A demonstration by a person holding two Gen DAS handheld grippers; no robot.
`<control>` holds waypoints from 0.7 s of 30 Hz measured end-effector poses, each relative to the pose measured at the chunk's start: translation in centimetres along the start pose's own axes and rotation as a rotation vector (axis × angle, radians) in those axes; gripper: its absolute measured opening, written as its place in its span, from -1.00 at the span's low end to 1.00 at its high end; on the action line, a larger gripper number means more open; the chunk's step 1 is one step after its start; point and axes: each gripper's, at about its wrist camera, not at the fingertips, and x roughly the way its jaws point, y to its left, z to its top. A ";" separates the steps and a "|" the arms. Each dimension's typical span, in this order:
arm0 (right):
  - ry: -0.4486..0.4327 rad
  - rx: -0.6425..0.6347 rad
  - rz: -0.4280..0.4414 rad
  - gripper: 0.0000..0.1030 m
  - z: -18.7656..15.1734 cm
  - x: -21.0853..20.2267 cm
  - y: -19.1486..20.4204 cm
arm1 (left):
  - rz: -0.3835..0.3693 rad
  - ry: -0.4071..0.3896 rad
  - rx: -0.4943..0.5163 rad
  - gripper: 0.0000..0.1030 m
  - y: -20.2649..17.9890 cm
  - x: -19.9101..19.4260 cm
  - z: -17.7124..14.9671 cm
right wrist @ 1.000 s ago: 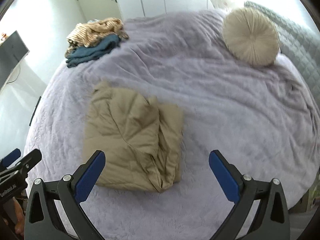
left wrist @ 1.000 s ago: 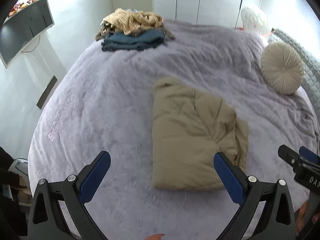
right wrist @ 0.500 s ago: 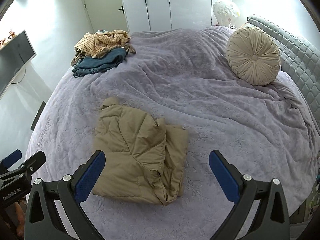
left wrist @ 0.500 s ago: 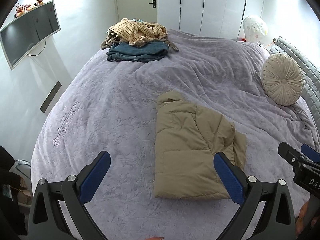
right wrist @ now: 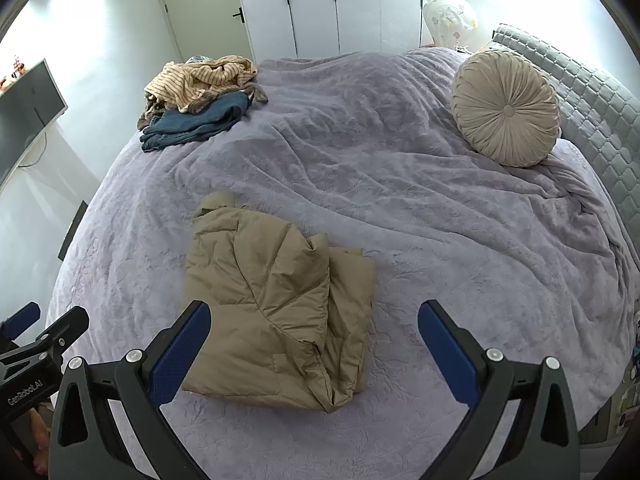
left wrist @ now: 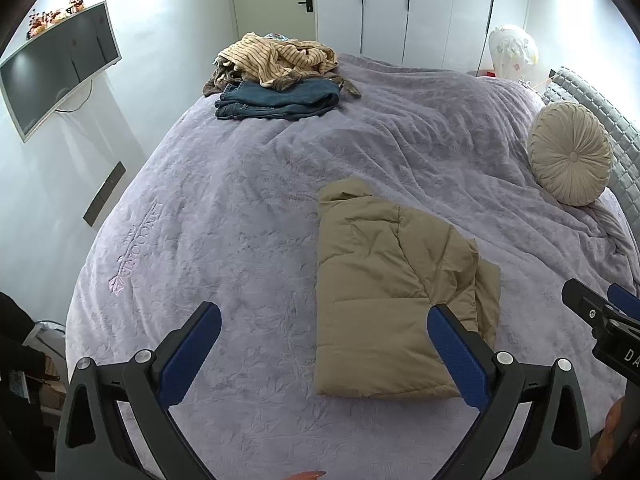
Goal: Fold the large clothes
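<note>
A tan puffer jacket (left wrist: 392, 296) lies folded into a rough rectangle on the lilac bedspread (left wrist: 240, 216); it also shows in the right wrist view (right wrist: 280, 312). My left gripper (left wrist: 324, 344) is open and empty, held above the bed with its right finger over the jacket's near right corner. My right gripper (right wrist: 314, 340) is open and empty, held above the jacket's near edge. The right gripper shows at the right edge of the left wrist view (left wrist: 600, 316), and the left gripper at the left edge of the right wrist view (right wrist: 36, 340).
A pile of striped clothes on folded jeans (left wrist: 280, 84) sits at the bed's far left. A round beige cushion (left wrist: 570, 160) leans on the grey padded headboard (right wrist: 596, 108) at the right. A monitor (left wrist: 56, 68) hangs on the left wall. White wardrobe doors (right wrist: 340, 4) stand behind.
Both grippers have risen and drawn back from the bed, so the jacket looks smaller and farther. The jacket has not moved. Both grippers stay open.
</note>
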 end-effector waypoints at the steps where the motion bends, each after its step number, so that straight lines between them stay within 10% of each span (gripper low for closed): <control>1: 0.002 0.000 0.000 1.00 0.0 0.1 0.0 | 0.000 0.003 0.000 1.00 0.0 0.1 0.0; 21: 0.008 -0.006 0.004 1.00 0.3 0.4 -0.5 | 0.006 0.007 0.003 1.00 -0.1 0.5 0.1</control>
